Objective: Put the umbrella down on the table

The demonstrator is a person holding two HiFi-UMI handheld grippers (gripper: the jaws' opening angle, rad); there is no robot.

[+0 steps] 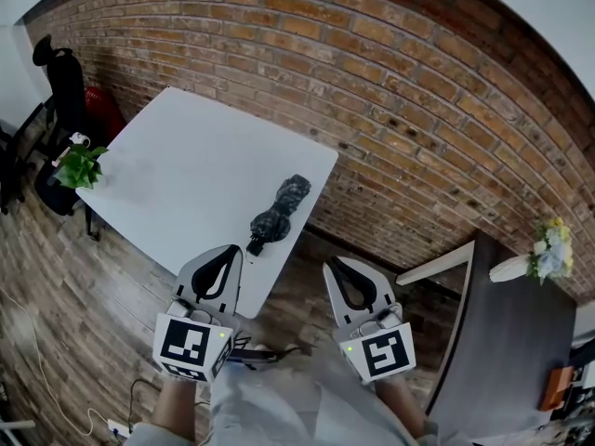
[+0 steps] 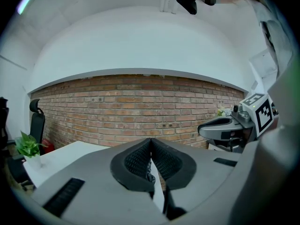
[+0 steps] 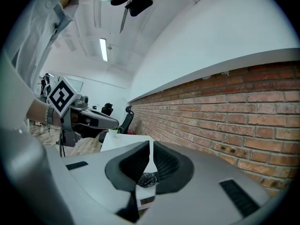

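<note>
Head view: folded black umbrella (image 1: 279, 210) lying whole on white table (image 1: 186, 175), close to the near edge. The right gripper view catches only a scrap of it behind the jaws. Umbrella ahead of both grippers, touching neither. Left gripper (image 1: 230, 249) and right gripper (image 1: 331, 266): jaws pressed together, empty, held side by side, roughly level.

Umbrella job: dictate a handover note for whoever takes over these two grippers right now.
Left gripper: fingers closed, nothing held, at the table's near edge.
Right gripper: fingers closed, nothing held, beside the left one, off the table.
Umbrella: folded, lying on the white table near its right edge, ahead of both grippers and touched by neither.
Done: the umbrella is down on the table.
Left: nothing that shows, as far as I can judge.
</note>
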